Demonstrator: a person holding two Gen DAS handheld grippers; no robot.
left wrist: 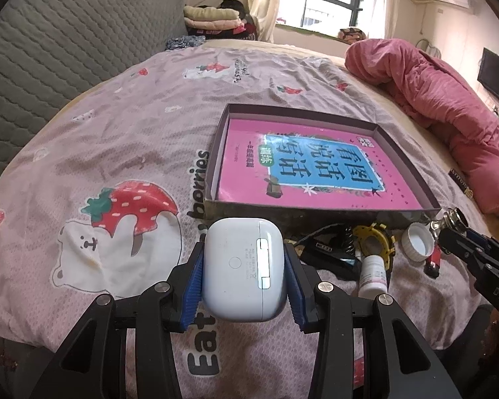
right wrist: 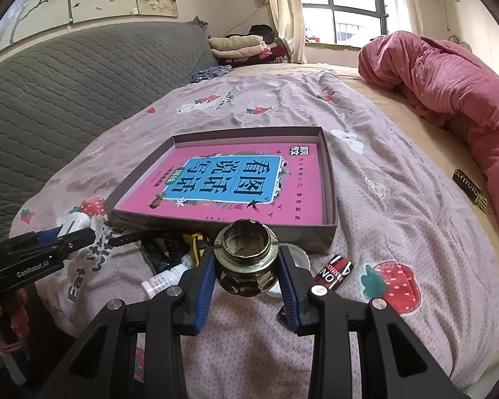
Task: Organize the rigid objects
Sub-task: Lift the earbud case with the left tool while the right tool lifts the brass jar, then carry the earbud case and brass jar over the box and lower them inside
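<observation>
Book (left wrist: pixel 316 166) in box (left wrist: pixel 316 214); bottle (left wrist: pixel 374 274), cap (left wrist: pixel 417 241) before box.

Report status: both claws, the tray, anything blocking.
Left claw shut on earbud case. Right claw shut on metal fitting. Tray ahead, holding only a pink book. Clutter at the tray's near wall: pill bottle, white cap.

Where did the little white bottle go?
In the left wrist view, the white bottle lies on the bedspread, low right, just before the shallow box, beside the yellow ring and white cap.
</observation>
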